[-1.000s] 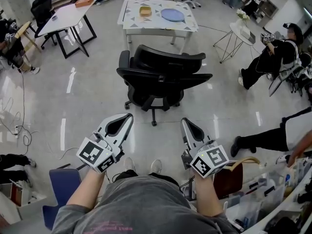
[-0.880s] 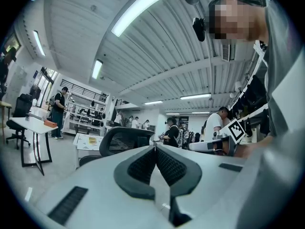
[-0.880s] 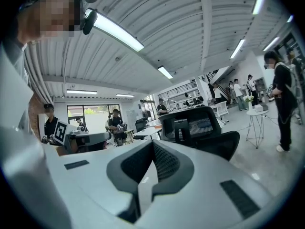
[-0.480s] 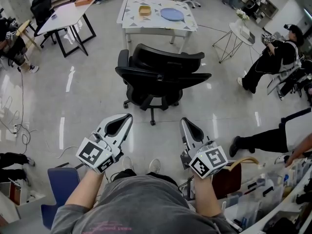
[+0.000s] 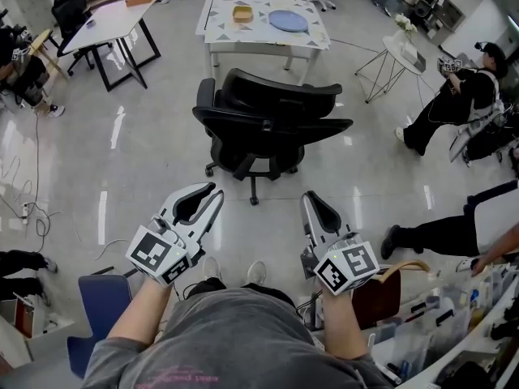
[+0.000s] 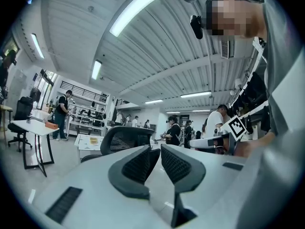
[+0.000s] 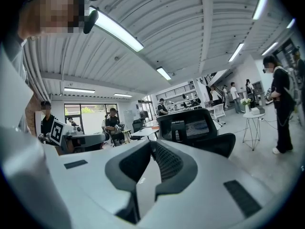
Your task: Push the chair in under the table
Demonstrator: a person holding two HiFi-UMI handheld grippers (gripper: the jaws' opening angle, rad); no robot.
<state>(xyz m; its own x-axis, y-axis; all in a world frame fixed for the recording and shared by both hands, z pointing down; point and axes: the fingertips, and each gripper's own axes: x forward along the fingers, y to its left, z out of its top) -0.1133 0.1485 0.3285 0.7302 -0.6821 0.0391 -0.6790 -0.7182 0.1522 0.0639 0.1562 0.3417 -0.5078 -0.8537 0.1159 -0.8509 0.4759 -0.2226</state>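
A black office chair (image 5: 268,128) stands on the grey floor, its back towards me, a short way from the patterned white table (image 5: 261,37) behind it. The left gripper view shows the chair's mesh back (image 6: 125,136), and the right gripper view shows it too (image 7: 200,128). My left gripper (image 5: 214,193) is held level short of the chair. Its jaws have just been opening and stand apart (image 6: 156,149) with nothing between them. My right gripper (image 5: 307,202) is also short of the chair. Its jaws have just been opening by a sliver (image 7: 151,143) and hold nothing.
A yellow tray (image 5: 241,13) and a blue plate (image 5: 288,24) lie on the table. A second white table (image 5: 105,27) stands far left, a wire side table (image 5: 397,55) far right. A seated person (image 5: 454,96) and someone's leg (image 5: 438,233) are at the right, a blue stool (image 5: 101,306) at my left.
The left gripper's jaws have parted a little at the tips. The chair and both hands stay where they were.
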